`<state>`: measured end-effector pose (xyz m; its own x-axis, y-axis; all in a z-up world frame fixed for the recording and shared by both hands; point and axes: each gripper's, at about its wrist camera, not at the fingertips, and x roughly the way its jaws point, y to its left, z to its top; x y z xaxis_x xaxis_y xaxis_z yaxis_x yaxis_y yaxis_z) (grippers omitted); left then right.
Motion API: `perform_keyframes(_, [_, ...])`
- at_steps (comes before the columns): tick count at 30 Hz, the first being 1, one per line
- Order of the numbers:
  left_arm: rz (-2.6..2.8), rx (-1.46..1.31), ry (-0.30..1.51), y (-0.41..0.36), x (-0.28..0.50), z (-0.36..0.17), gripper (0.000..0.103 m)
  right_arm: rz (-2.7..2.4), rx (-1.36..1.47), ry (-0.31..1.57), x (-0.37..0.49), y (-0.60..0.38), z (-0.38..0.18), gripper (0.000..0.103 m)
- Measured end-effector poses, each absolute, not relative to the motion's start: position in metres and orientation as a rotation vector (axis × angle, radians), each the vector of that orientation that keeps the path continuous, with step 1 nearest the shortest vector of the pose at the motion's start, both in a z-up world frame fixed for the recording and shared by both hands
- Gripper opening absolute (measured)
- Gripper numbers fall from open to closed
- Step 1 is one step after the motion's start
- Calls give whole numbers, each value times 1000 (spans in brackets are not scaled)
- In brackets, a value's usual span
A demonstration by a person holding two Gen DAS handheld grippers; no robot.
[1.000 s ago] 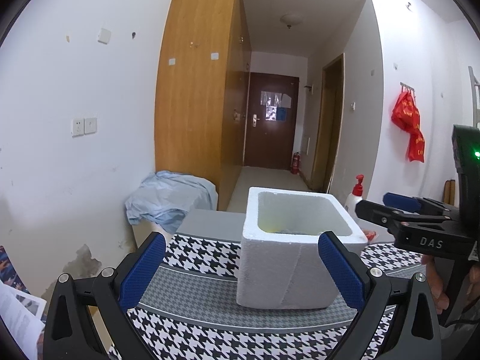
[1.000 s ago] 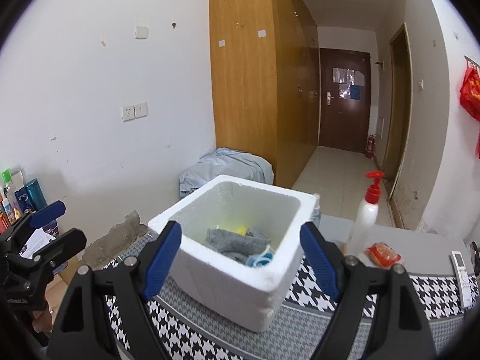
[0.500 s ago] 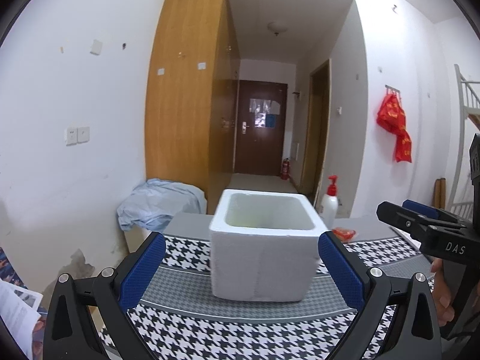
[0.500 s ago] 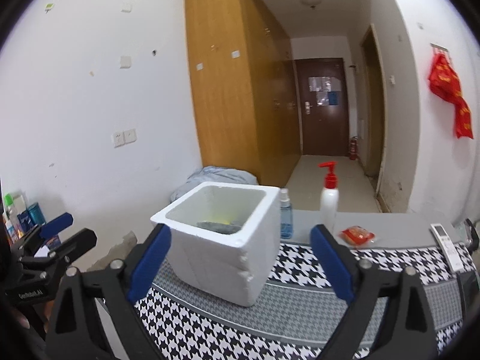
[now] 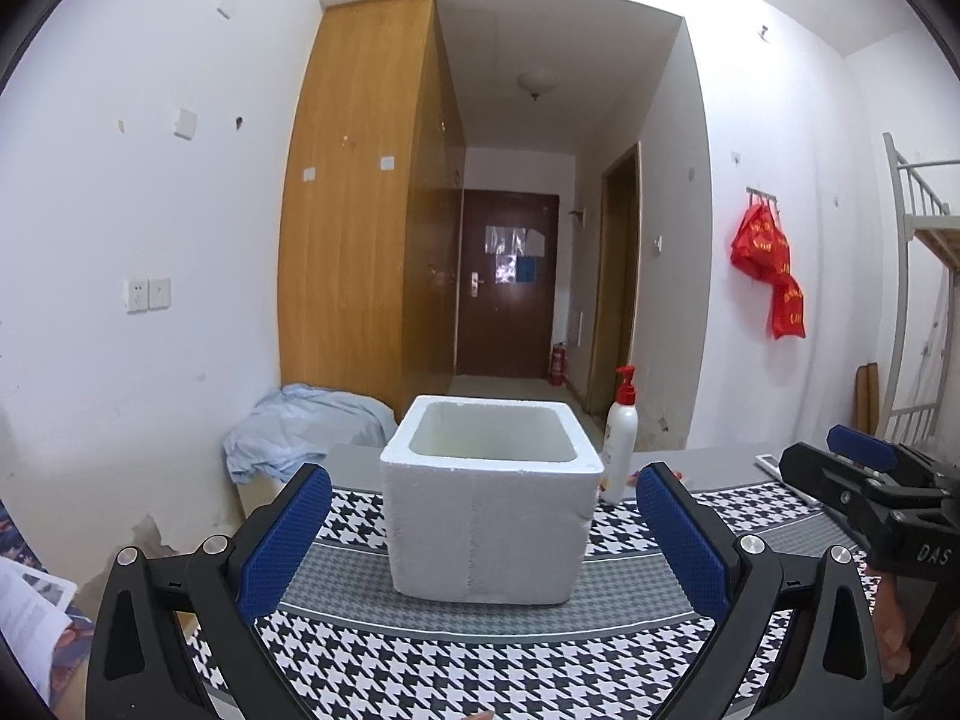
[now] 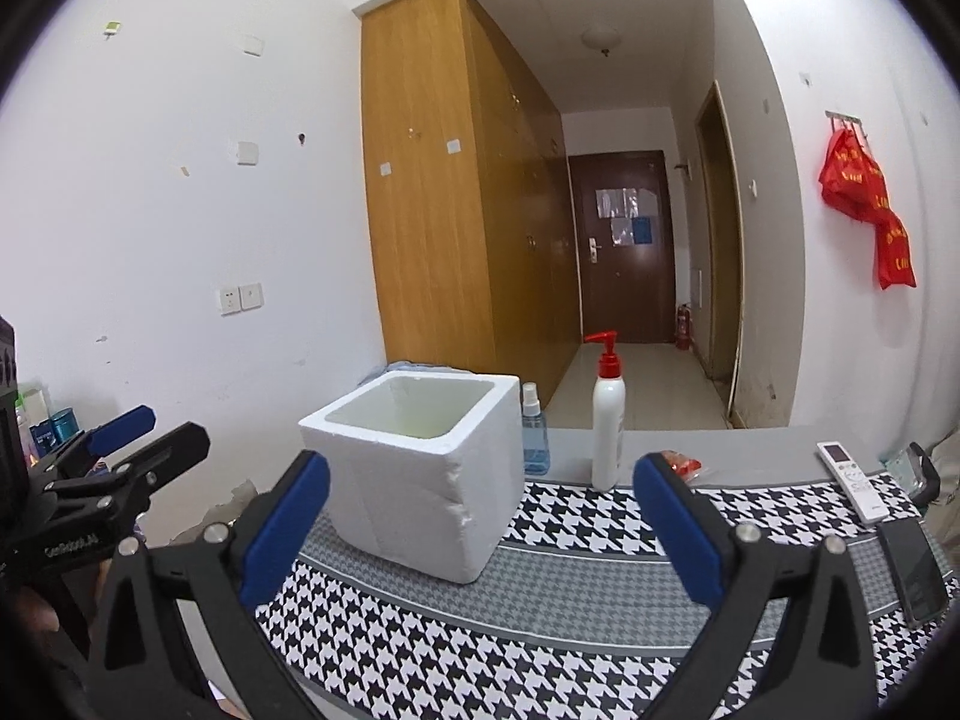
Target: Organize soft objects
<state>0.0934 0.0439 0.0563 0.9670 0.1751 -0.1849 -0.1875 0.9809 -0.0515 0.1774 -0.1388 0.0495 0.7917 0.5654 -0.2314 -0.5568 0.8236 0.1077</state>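
Your left gripper (image 5: 483, 516) is hanging with its blue pads spread wide apart, gripping nothing. In the left wrist view, the white foam box (image 5: 489, 516) is sitting straight ahead of it, between the two pads and just beyond them, upright on the houndstooth cloth (image 5: 480, 654) that is covering the bench (image 5: 708, 457). From this low angle you are seeing only the box's pale inner walls; its contents are hidden. A white pump bottle (image 5: 619, 441) is standing just beside the box, ahead and to the right. Your right gripper (image 5: 864, 468) is showing at the far right edge, level with the box.

In the right wrist view, your right gripper (image 6: 480, 531) is also holding its pads well apart, with nothing between them. The foam box (image 6: 420, 480) is lying ahead and to the left, near the left pad, one corner turned toward you. A blue spray bottle (image 6: 533, 435) is standing just behind the box, and the pump bottle (image 6: 607, 420) is standing ahead near the middle. A white remote (image 6: 852, 480) and a dark phone (image 6: 912, 564) are lying off to the right. Your left gripper (image 6: 129, 441) is reaching in from the far left.
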Motion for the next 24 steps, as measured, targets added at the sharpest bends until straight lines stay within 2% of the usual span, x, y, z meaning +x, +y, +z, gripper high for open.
perform_keyframes(10, [154,-58,158,21,71,43,102,589,10,199,145,-153,40,103])
perform_keyframes(24, [198,-44,171,11,67,25,102,532,14,224,135,-164,16,103])
